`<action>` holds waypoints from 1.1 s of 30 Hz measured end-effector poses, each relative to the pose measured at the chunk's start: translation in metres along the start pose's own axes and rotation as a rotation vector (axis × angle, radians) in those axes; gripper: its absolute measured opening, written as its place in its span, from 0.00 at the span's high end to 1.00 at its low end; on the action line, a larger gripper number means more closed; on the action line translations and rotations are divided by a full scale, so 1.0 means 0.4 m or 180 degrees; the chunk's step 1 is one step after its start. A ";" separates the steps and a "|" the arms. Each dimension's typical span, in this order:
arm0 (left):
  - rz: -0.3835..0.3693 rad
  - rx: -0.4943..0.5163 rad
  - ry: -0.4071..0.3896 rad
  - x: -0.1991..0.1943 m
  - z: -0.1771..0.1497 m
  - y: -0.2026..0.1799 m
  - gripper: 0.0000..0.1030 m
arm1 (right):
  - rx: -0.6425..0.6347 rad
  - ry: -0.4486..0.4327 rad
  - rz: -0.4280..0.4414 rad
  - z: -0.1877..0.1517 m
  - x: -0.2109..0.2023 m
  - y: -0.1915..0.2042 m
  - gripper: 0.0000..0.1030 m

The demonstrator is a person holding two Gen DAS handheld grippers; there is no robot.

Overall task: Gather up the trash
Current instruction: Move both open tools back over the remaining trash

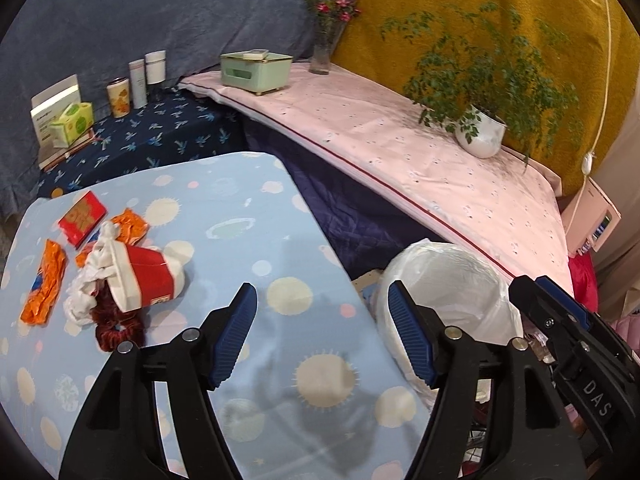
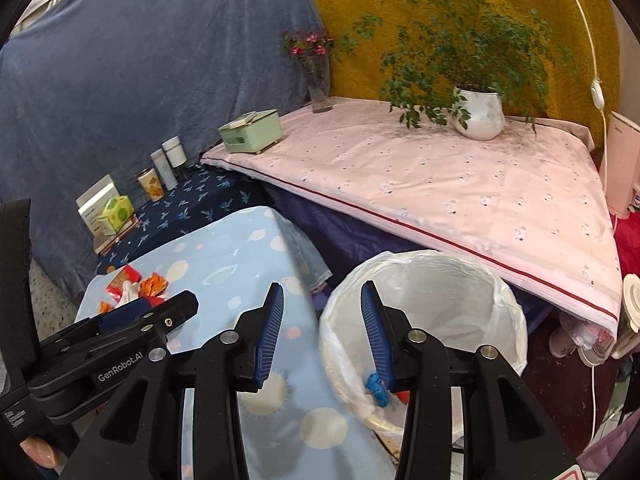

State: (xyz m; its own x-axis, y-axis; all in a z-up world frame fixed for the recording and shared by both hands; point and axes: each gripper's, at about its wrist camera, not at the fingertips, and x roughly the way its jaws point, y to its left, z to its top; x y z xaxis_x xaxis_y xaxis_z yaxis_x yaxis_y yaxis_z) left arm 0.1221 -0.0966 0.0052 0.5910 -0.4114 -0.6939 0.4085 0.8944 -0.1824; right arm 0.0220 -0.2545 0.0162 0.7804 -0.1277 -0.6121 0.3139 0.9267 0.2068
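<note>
Blue-padded left gripper (image 1: 322, 334) and right gripper (image 2: 322, 334) spread, empty, near white-lined bin (image 2: 424, 280).

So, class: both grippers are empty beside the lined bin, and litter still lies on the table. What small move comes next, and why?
Probably swing the left gripper back toward the tipped red cup and its wrappers: its jaws are open and empty, the bin is beside it, and that pile remains uncollected.
</note>
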 end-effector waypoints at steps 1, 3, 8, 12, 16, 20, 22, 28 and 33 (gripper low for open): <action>0.0021 -0.0032 -0.0001 -0.001 -0.002 0.015 0.37 | -0.0024 0.0010 0.0018 -0.001 0.003 0.011 0.61; 0.0066 -0.0085 -0.0004 -0.004 -0.005 0.043 0.37 | -0.0072 0.0031 0.0056 -0.002 0.010 0.034 0.61; 0.0179 -0.0240 -0.0001 -0.011 -0.015 0.122 0.36 | -0.0180 0.0093 0.0156 -0.010 0.028 0.099 0.61; 0.0256 -0.0352 -0.0002 -0.017 -0.023 0.180 0.36 | -0.0281 0.0149 0.0231 -0.018 0.044 0.157 0.61; 0.0335 -0.0468 -0.0016 -0.026 -0.026 0.237 0.32 | -0.0354 0.0192 0.0299 -0.025 0.057 0.208 0.61; 0.0425 -0.0574 -0.0027 -0.033 -0.035 0.298 0.28 | -0.0437 0.0226 0.0356 -0.031 0.071 0.259 0.58; 0.0450 -0.0640 -0.0004 -0.034 -0.043 0.332 0.25 | -0.0471 0.0248 0.0386 -0.035 0.078 0.280 0.56; 0.0597 -0.0768 0.0047 -0.036 -0.074 0.435 0.24 | -0.0570 0.0346 0.0474 -0.054 0.111 0.347 0.55; 0.0724 -0.0835 0.0093 -0.028 -0.094 0.505 0.24 | -0.0660 0.0454 0.0545 -0.076 0.149 0.416 0.54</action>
State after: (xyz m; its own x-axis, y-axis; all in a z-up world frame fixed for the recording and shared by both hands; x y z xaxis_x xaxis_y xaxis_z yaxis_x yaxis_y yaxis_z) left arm 0.1719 0.0951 -0.0501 0.6247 -0.1947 -0.7562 0.0737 0.9788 -0.1912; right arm 0.1044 -0.0974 -0.0090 0.7239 0.0738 -0.6859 0.0557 0.9848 0.1648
